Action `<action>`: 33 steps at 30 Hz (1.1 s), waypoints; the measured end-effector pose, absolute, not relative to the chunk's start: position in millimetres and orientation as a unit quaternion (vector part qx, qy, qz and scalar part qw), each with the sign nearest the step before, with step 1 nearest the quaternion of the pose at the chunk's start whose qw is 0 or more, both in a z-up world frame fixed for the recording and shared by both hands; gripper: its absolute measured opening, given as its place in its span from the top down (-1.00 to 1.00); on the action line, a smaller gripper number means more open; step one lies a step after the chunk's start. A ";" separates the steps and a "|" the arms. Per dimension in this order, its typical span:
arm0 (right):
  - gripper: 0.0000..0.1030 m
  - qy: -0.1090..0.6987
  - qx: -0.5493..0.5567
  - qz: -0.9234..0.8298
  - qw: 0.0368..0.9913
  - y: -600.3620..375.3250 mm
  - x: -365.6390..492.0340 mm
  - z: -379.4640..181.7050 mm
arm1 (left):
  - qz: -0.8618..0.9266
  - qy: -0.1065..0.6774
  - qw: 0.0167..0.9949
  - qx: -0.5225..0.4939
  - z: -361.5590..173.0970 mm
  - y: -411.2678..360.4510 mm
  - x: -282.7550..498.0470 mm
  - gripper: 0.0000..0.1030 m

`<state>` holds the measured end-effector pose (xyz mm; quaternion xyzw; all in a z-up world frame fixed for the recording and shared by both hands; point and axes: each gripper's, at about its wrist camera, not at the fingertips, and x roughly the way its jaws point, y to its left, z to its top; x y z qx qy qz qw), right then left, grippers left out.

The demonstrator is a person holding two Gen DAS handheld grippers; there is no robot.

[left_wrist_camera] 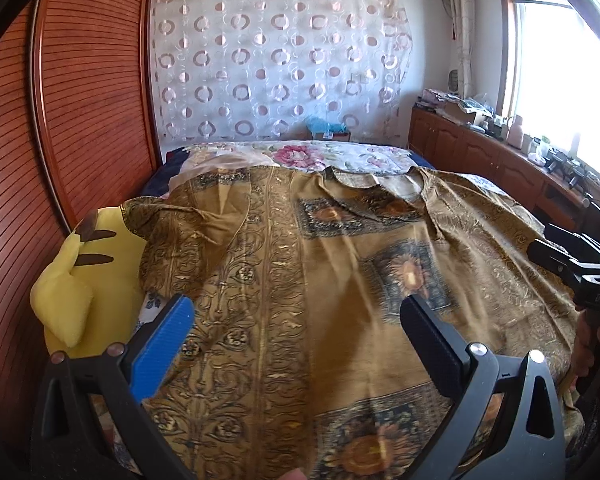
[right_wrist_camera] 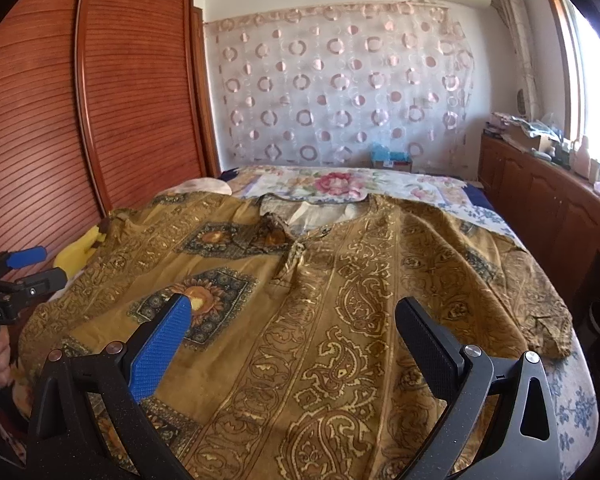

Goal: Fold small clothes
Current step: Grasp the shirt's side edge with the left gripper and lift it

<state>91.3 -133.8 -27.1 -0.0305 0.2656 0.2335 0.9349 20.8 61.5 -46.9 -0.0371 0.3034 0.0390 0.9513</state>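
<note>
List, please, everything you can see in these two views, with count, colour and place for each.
garment: one, mustard-gold with paisley and sunflower print, spread flat across the bed.
bedsheet: one, white with pink flowers, under and beyond the garment.
plush toy: one, yellow, at the bed's left edge beside the wardrobe.
wardrobe: one, red-brown slatted doors, left of the bed.
curtain: one, sheer with pink circles, on the far wall.
cabinet: one, brown, cluttered top, under the window on the right.
left gripper: open, above the garment.
right gripper: open, above the garment.
</note>
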 end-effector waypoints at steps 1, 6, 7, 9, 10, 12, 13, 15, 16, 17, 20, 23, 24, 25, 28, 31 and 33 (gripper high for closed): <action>-1.00 0.270 -0.031 0.239 0.932 -131.7 94.4 -29.5 | 0.038 0.304 0.951 -0.035 -47.2 64.3 20.9 -1.00; -1.00 0.285 -0.041 0.259 0.922 -119.1 99.9 -39.6 | 0.028 0.317 0.947 -0.042 -46.1 89.5 22.7 -1.00; -1.00 0.288 -0.044 0.260 0.920 -116.7 100.6 -41.6 | 0.030 0.320 0.946 -0.040 -46.1 95.4 24.2 -1.00; -1.00 0.295 -0.050 0.264 0.917 -112.5 101.3 -45.4 | 0.038 0.328 0.943 -0.035 -45.5 108.4 29.1 -1.00; -1.00 0.297 -0.053 0.265 0.916 -111.4 101.4 -46.6 | 0.039 0.330 0.942 -0.036 -45.0 114.1 31.4 -1.00; -1.00 0.298 -0.055 0.267 0.915 -110.2 101.3 -47.3 | 0.042 0.337 0.940 -0.043 -45.2 130.3 39.0 -1.00; -1.00 0.299 -0.056 0.268 0.914 -109.6 101.8 -48.3 | 0.046 0.342 0.937 -0.043 -45.7 137.0 43.4 -1.00; -1.00 0.304 -0.059 0.268 0.913 -108.3 102.4 -50.8 | 0.048 0.354 0.933 -0.047 -48.7 151.7 53.6 -1.00; -1.00 0.307 -0.060 0.269 0.911 -107.5 103.1 -52.5 | 0.045 0.363 0.929 -0.057 -51.7 159.9 58.7 -0.96; -1.00 0.311 -0.061 0.268 0.910 -106.9 103.4 -53.8 | 0.042 0.370 0.925 -0.071 -55.0 168.2 64.3 -0.89; -1.00 0.314 -0.066 0.268 0.908 -104.9 105.4 -55.4 | 0.037 0.382 0.918 -0.101 -65.8 190.7 76.9 -0.79; -1.00 0.316 -0.068 0.269 0.907 -104.6 106.0 -56.5 | 0.043 0.407 0.904 -0.122 -80.5 208.4 93.5 -0.55; -1.00 0.316 -0.067 0.269 0.907 -104.4 105.8 -56.8 | 0.046 0.412 0.902 -0.125 -83.3 212.1 95.3 -0.48; -1.00 0.316 -0.067 0.268 0.908 -104.0 105.5 -56.8 | 0.048 0.417 0.897 -0.136 -88.5 219.8 100.3 -0.44; -1.00 0.316 -0.067 0.268 0.907 -103.9 105.6 -56.8 | 0.041 0.431 0.884 -0.176 -98.7 240.3 109.0 0.00; -1.00 0.318 -0.072 0.262 0.908 -102.4 106.0 -57.9 | 0.032 0.436 0.879 -0.190 -99.0 245.8 111.7 0.09; -1.00 0.319 -0.074 0.262 0.908 -101.0 106.1 -58.6 | 0.019 0.440 0.877 -0.190 -100.9 244.7 112.7 0.11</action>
